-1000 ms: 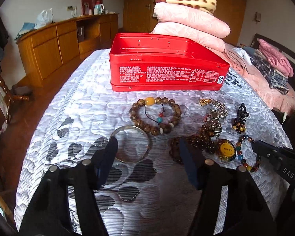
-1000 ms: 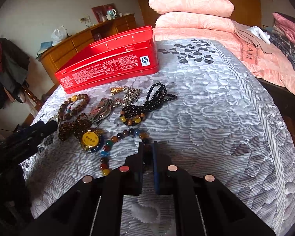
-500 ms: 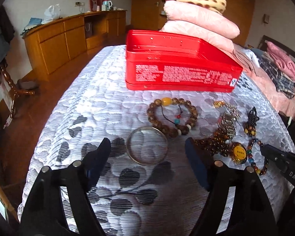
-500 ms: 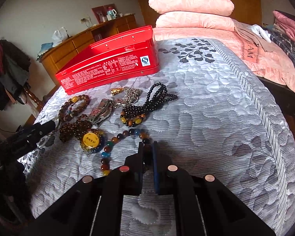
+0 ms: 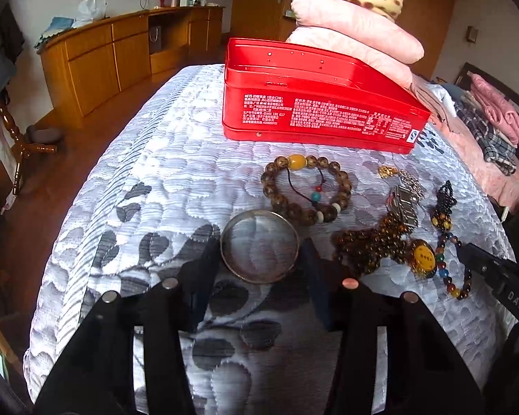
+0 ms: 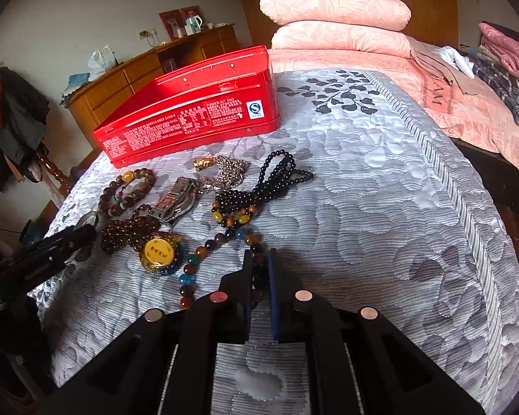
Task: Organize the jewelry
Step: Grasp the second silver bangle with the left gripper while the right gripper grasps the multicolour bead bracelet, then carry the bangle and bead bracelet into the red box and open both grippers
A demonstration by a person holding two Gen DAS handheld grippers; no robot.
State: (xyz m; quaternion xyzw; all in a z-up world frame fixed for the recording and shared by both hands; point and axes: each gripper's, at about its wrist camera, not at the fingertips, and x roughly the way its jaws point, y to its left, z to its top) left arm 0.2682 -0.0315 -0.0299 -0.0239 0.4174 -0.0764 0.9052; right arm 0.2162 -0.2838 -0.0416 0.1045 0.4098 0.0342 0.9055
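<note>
On the quilt:
Tin [image 5: 315, 110]: white print, unreadable.
Left gripper [image 5: 259, 259]: spread, flanking bangle [image 5: 259, 245].
Right gripper [image 6: 259, 269]: pinching multicolour bead strand [image 6: 204, 252].

A home bedroom: quilted bed [image 6: 380, 180], stacked pink pillows [image 6: 335, 24], and a wooden dresser [image 5: 114, 55] along the wall.
</note>
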